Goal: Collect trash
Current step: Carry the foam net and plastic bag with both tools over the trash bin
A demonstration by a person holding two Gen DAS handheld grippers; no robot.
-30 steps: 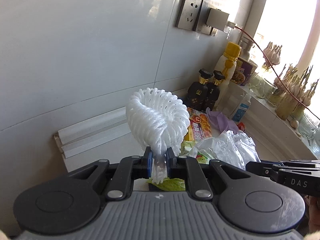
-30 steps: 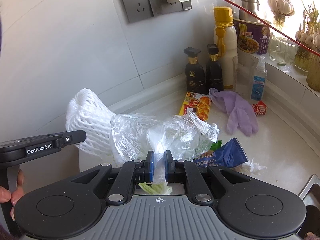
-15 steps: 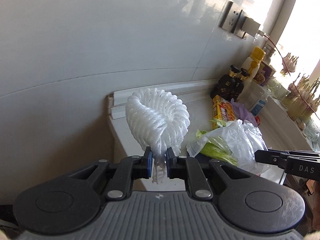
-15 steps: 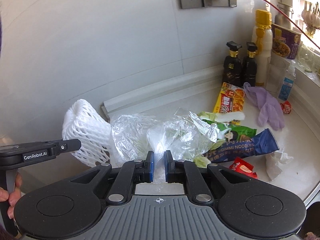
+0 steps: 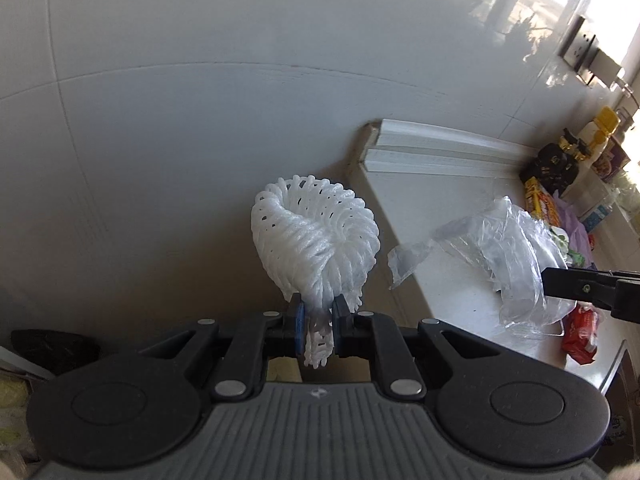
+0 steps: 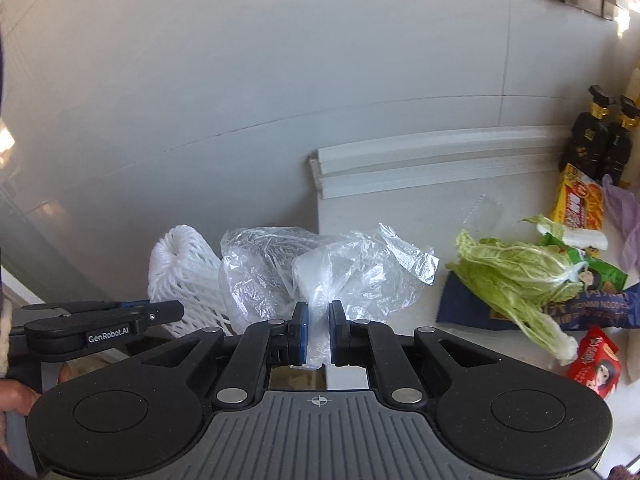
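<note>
Foam net (image 5: pixel 316 246) in left tool (image 5: pixel 317 322), cabbage (image 6: pixel 516 276) right-view only

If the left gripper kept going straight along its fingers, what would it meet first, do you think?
Nothing solid stands close ahead of the left gripper beyond the white foam net it already pinches. Past that, the grey tiled wall looks like the first obstacle, though depth is hard to judge.

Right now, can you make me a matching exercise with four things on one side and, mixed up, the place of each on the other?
Things:
1. foam net
2. plastic bag
3. cabbage leaf
4. dark bottles

Places:
A. on the counter, over wrappers
B. in the right claw
C. by the back wall
D. in the left claw

Pairs: 1-D, 2-B, 3-A, 4-C
</note>
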